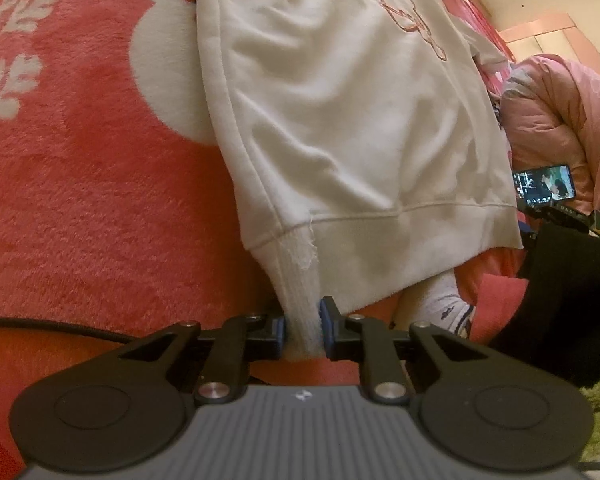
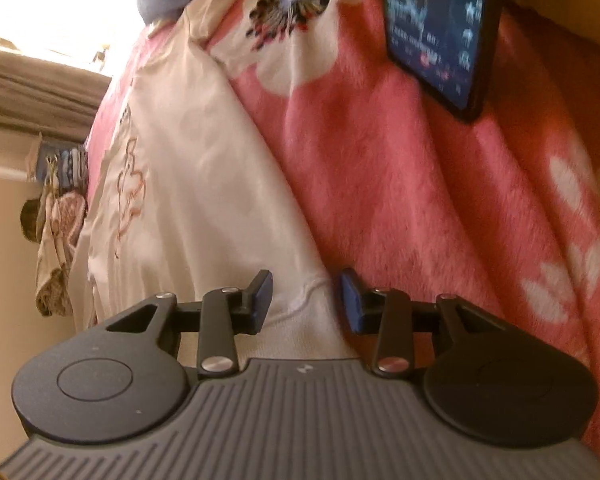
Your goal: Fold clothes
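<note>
**Sweatshirt hem pinched on the left, straddled on the right**

The white sweatshirt (image 1: 340,120) lies spread on a pink blanket (image 1: 80,200) with white flower shapes. In the left wrist view, the left gripper (image 1: 305,330) has its jaws clenched on the ribbed hem at the garment's near corner, the fabric bunched between the blue pads. Only this view shows a pink quilt (image 1: 560,120) and a lit phone (image 1: 544,182) at the right.

The right wrist view shows the right gripper (image 2: 306,300) with jaws apart, the hem's edge lying between them unpinched. A dark tablet (image 2: 440,28) rests on the blanket beyond.
</note>
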`<state>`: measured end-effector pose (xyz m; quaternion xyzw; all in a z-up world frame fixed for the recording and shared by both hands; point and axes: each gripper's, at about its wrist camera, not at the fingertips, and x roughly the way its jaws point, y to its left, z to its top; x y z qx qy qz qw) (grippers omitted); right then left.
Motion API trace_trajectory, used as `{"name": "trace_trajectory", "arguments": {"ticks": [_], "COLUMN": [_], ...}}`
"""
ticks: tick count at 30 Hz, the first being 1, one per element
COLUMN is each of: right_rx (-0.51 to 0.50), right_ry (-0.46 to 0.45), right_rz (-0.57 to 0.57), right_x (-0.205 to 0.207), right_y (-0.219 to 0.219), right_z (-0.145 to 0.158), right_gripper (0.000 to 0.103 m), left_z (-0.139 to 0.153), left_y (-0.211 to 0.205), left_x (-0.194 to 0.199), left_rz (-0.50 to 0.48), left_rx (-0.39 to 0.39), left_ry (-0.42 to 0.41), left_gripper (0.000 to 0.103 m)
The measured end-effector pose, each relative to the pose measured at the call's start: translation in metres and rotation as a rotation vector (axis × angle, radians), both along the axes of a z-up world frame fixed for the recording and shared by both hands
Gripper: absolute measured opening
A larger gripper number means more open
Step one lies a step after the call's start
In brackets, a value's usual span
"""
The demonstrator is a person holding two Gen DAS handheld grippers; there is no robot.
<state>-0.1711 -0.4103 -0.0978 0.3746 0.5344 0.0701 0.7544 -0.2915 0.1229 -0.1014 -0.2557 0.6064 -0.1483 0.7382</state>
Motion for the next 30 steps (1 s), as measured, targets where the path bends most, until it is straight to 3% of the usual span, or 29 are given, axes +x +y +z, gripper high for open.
{"name": "trace_trajectory", "arguments": {"ticks": [8,20,22,25,30], "right_rx": [0.005,-0.038,-0.045,-0.049,-0.034], "right_ry": [-0.020,-0.034,-0.043,-0.046,-0.022], "right_rz": [0.005,-0.050,-0.065,-0.061,0.002], "right_x": [-0.006,-0.008,-0.008,0.001,0.023], "right_y": [0.000,-0.013,-0.018,-0.019,-0.006], "right_z": [0.006,0.017,0.020,0.019,0.009], "right_gripper": [0.037,0.040,0.040,0.040,0.041], "left_z": [0.004,0.023,0.025,0.029,0.016], "left_y": [0.002,0.015,0.018,0.017,0.014], "left_x": [0.002,0.003,0.005,0.009,0.015], "left_rz": [0.007,0.036,0.035,0.028,0.038], "left_rx": [0.008,0.029,0.025,0.031,0.017], "left_ry": [0.008,-0.040,-0.037,-0.048,-0.025], "left_gripper": [0.021,0.035,0.041,0.047,0.048]}}
